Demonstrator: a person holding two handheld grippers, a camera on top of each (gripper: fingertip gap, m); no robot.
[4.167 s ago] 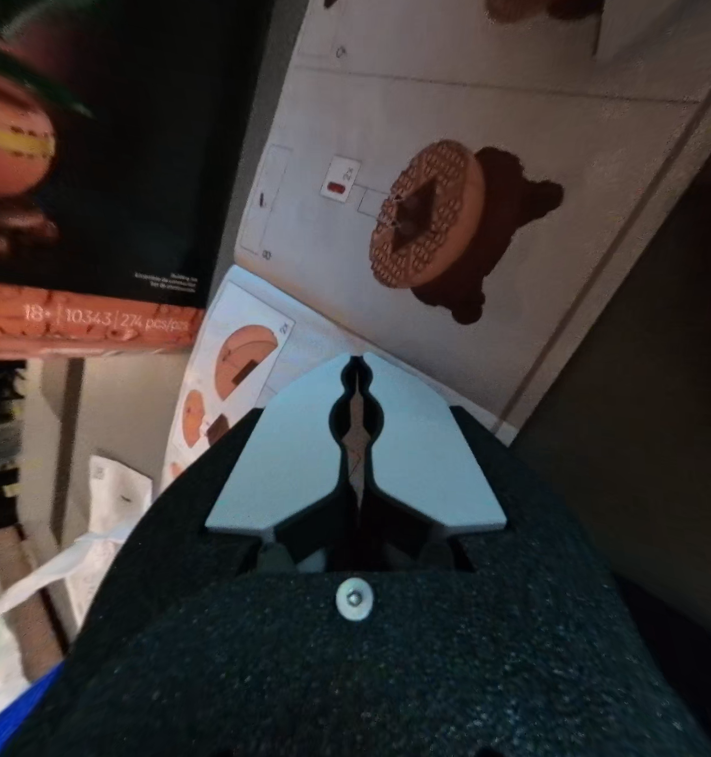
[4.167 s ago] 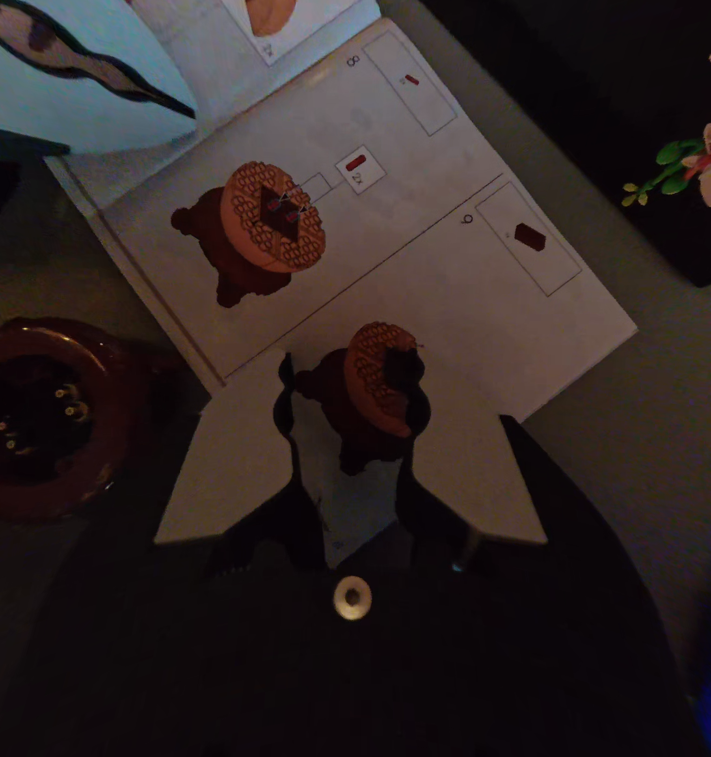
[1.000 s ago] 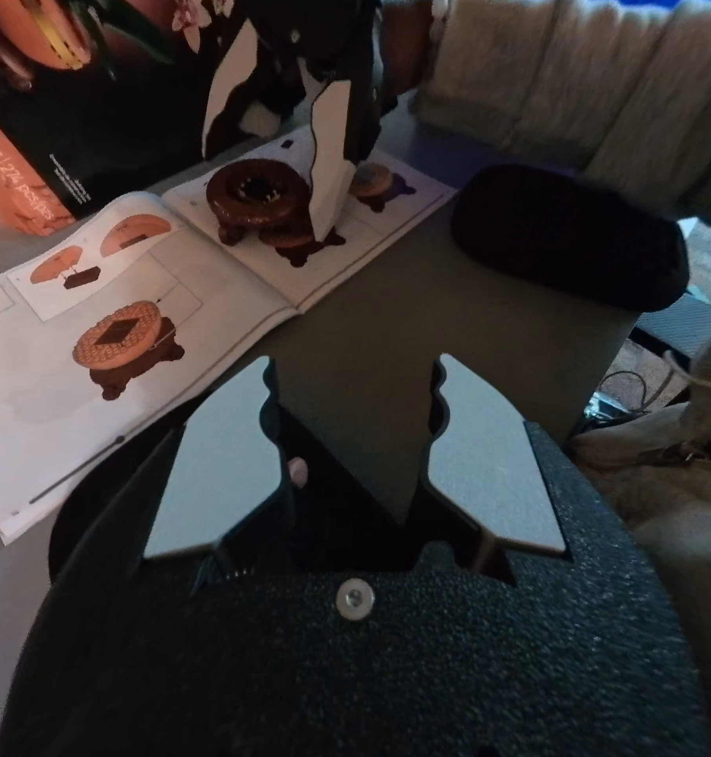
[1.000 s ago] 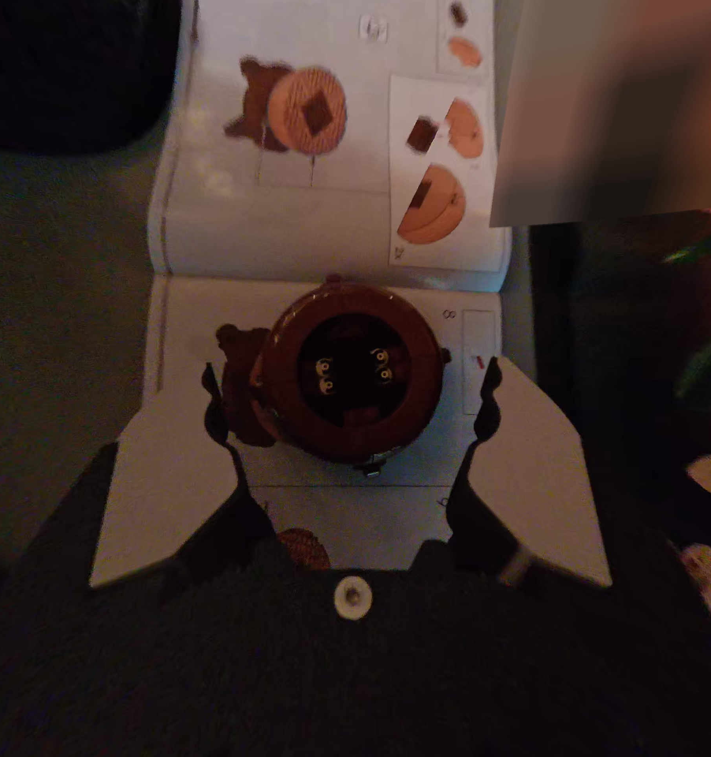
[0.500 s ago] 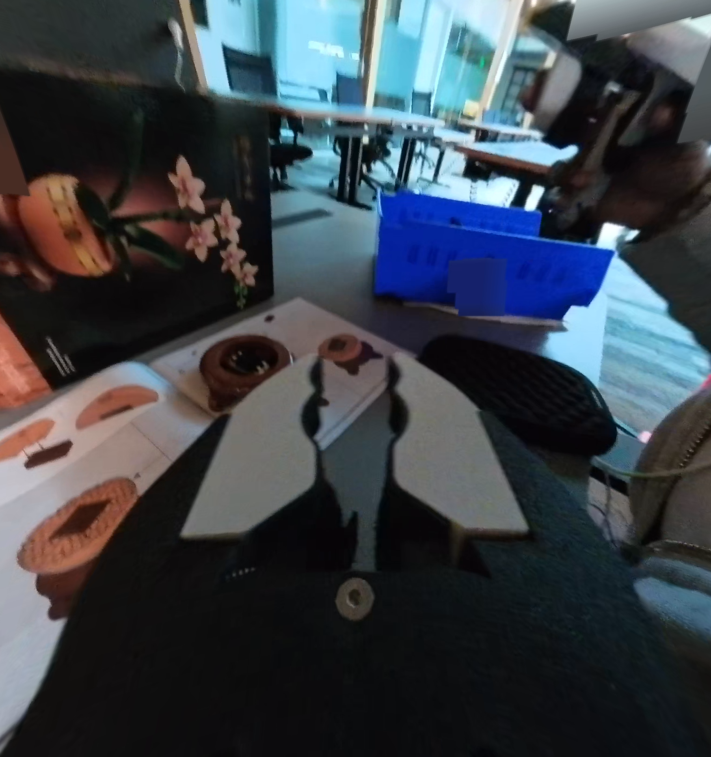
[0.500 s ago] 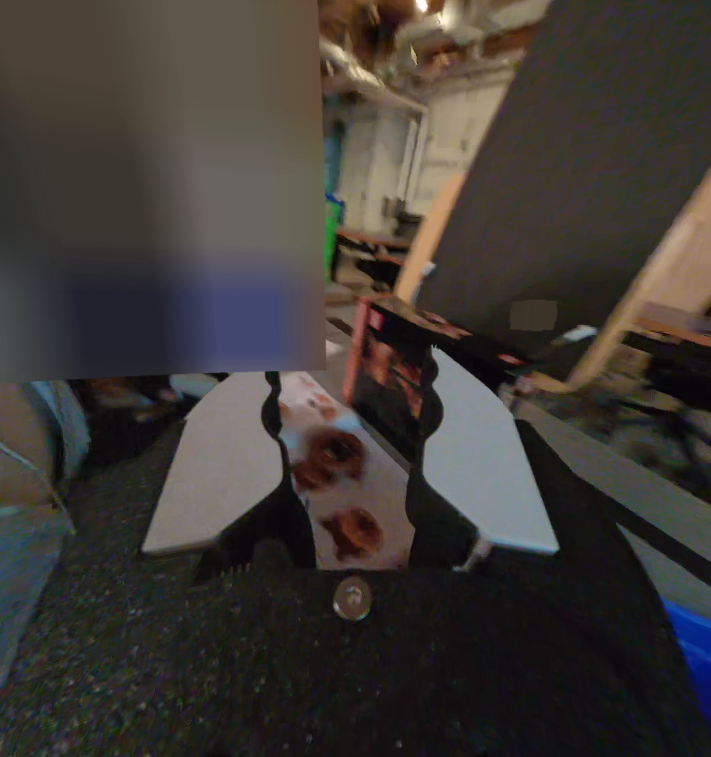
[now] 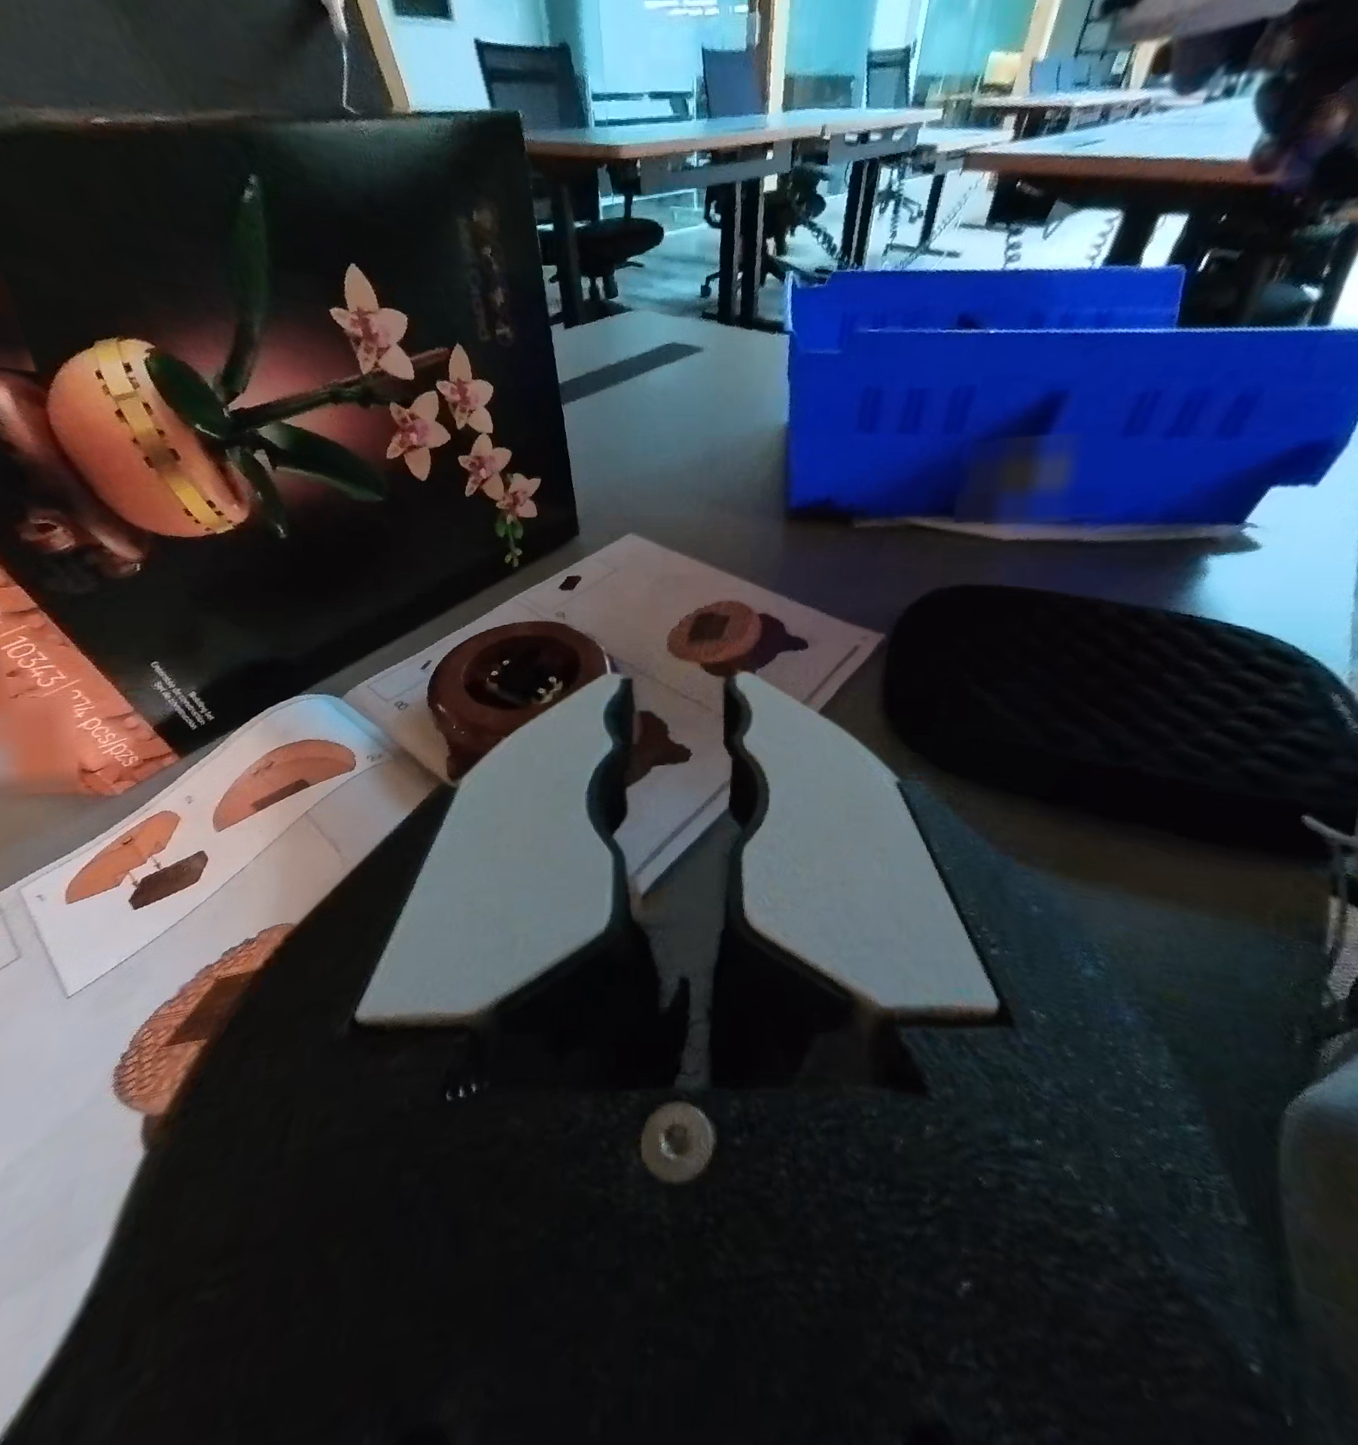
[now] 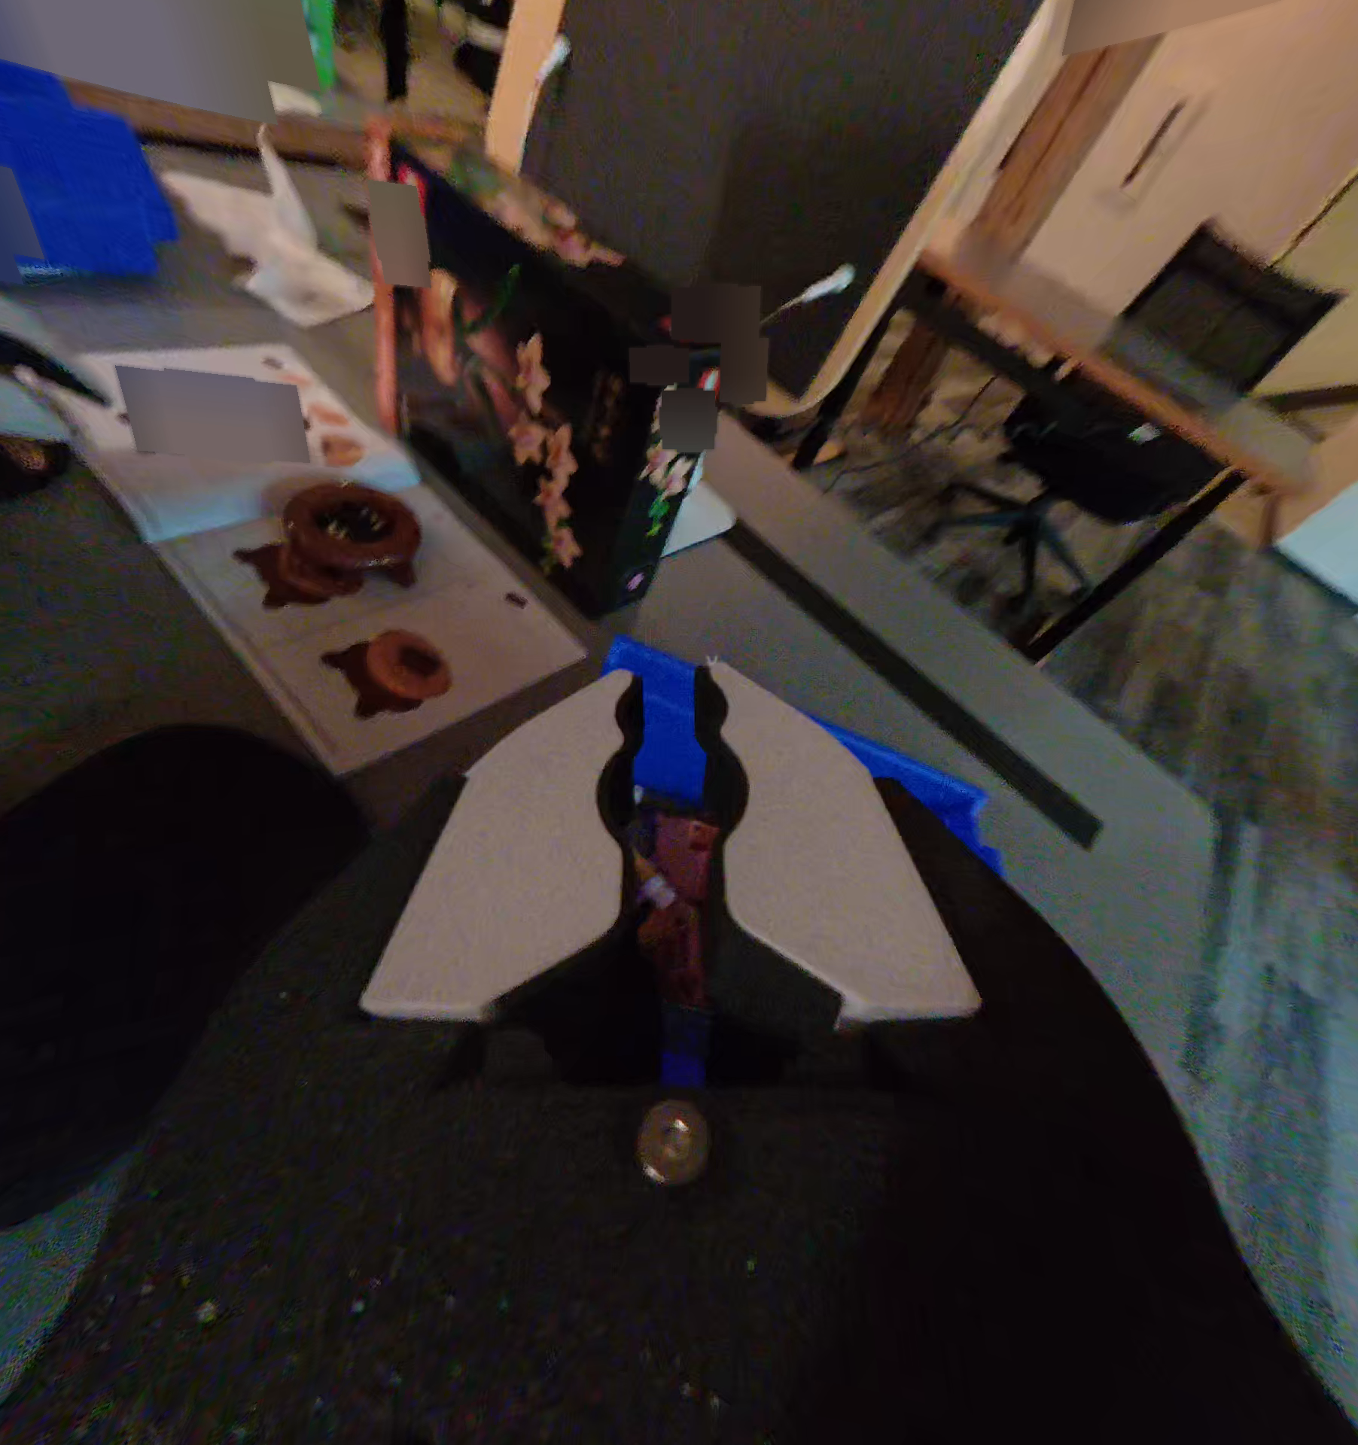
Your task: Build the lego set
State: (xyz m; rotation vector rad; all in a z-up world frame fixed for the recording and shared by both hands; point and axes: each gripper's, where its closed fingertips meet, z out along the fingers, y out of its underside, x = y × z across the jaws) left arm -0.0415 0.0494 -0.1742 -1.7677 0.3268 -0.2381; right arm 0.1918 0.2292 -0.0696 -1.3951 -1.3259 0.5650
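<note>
My left gripper hovers low over the table with its jaws a narrow slit apart and nothing between them. Just beyond its left fingertip a brown ring-shaped brick model stands on an open instruction booklet. My right gripper is also nearly closed, a thin gap showing, with nothing gripped. It hangs over a blue bin, and loose reddish pieces in the bin show through the gap. In the right wrist view the brown model sits on the booklet, well to the left.
A dark product box with flower pictures stands behind the booklet; it also shows in the right wrist view. A black mesh case lies right of the booklet. A blue bin stands farther back. Desks and chairs fill the background. Tip to tip, the grippers are about 30 cm apart.
Both jaws have narrowed from wide open with nothing between them. The right gripper has left the brown model on the booklet and swung over the blue bin. The left view has tilted up.
</note>
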